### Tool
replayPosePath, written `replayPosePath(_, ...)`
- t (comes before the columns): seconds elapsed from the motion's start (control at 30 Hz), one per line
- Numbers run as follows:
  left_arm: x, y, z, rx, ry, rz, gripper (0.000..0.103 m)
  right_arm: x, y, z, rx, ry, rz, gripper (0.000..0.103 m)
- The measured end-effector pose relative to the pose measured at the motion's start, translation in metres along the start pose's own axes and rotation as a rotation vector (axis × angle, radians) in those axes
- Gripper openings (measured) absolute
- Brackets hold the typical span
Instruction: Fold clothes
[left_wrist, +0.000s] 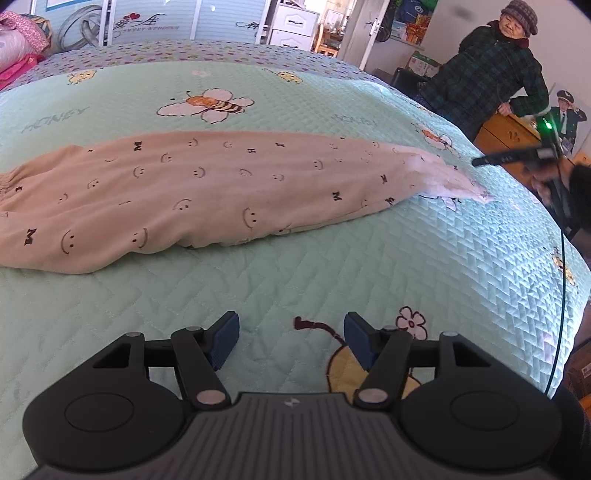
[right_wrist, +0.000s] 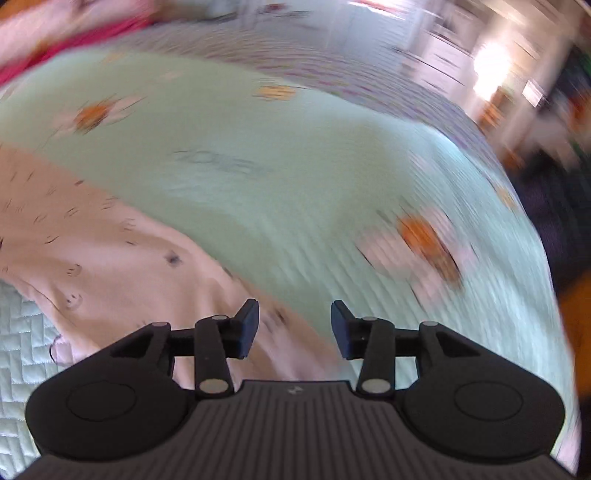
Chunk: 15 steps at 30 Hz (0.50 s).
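a pair of beige trousers (left_wrist: 207, 192), printed with small smiley faces and letter m marks, lies stretched across a bed covered by a mint green quilted bedspread (left_wrist: 332, 266) with bees, flowers and the word honey on it. in the left wrist view the trousers run from the left edge, where a gathered waistband shows, toward the right, where they narrow and a paler inner side is turned out at the end. one long edge looks doubled over on itself.

the left tongs (left_wrist: 291, 338) hover above bare bedspread just in front of the trousers, their blue pads well apart with nothing between them, over a stitched yellow shape and a white flower.

the right tongs (right_wrist: 294, 328) appear heavily blurred in their own view; their jaws stand apart and empty, with the narrow end of the trousers (right_wrist: 110, 266) below and to the left of them and green bedspread (right_wrist: 295, 184) to the right. in the left wrist view the right tongs (left_wrist: 480, 161) show as a dark blurred shape at the right edge, near that trouser end but apart from it, with a green light glowing on the body.

a person in a dark checked jacket and knit hat (left_wrist: 491, 70) stands beyond the bed's far right corner, beside a wooden cabinet (left_wrist: 506, 133). pink bedding (left_wrist: 18, 48) is piled at the far left.
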<state>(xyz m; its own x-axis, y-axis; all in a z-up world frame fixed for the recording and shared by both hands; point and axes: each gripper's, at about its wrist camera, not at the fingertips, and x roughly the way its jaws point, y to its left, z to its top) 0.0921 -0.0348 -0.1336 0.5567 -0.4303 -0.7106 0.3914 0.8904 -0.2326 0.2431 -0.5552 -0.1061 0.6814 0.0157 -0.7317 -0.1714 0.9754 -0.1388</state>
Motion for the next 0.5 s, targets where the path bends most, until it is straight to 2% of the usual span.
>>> replayPosePath(0.07,0.001,-0.005,0.000,0.012,0.006,-0.004,0.066,-0.006,-0.017,-0.023,0.137,-0.025,0.020,0.045)
replayPosePath(0.13,0.000,-0.011,0.000,0.026,0.011,-0.005,0.065,-0.007,-0.021,-0.038,0.203,-0.053,0.047,0.043)
replayPosePath(0.17,0.000,-0.014,0.000,0.033,0.012,-0.005,0.065,-0.007,-0.019,-0.042,0.217,-0.067,0.060,0.038)
replayPosePath(0.23,0.000,-0.017,0.001,0.043,0.014,-0.001,0.066,-0.001,-0.011,-0.045,0.218,-0.079,0.079,0.034)
replayPosePath(0.33,0.000,-0.020,0.002,0.050,0.016,0.010,0.066,0.012,-0.002,-0.046,0.204,-0.038,0.057,0.027)
replayPosePath(0.37,0.000,-0.020,0.002,0.050,0.016,0.013,0.066,0.014,0.000,-0.046,0.205,-0.031,0.051,0.022)
replayPosePath(0.4,0.000,-0.020,0.002,0.050,0.017,0.014,0.065,0.013,0.001,-0.046,0.205,-0.040,0.048,0.010)
replayPosePath(0.43,0.000,-0.021,0.002,0.052,0.019,0.016,0.065,0.011,0.002,-0.045,0.202,-0.054,0.045,0.007)
replayPosePath(0.5,0.001,-0.022,0.002,0.055,0.023,0.017,0.066,0.005,0.000,-0.040,0.201,-0.087,0.035,0.006)
